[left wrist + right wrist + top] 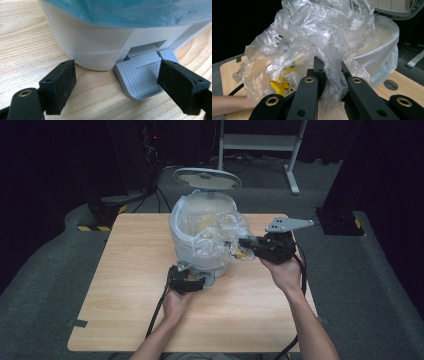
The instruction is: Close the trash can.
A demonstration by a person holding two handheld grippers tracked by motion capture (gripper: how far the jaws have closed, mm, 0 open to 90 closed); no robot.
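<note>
A white pedal bin (pixel 197 252) with a clear liner stands mid-table, its lid (pixel 206 178) tipped up. My right gripper (pixel 241 242) is shut on a crumpled clear plastic bag (pixel 220 237) held at the bin's rim. In the right gripper view the bag (pixel 312 32) is bunched between the jaws of that gripper (pixel 332 67), with a yellow scrap (pixel 279 85) inside it. My left gripper (pixel 192 282) sits low at the bin's foot. In the left gripper view this gripper (pixel 120 82) is open, its jaws on either side of the grey ribbed pedal (pixel 142 77).
The wooden table (pixel 130 285) has a round hole (pixel 390 85) near the bin. Black stands (pixel 340 215) and a white frame leg (pixel 292 170) are on the grey floor behind the table. Cables trail from both grippers toward the front edge.
</note>
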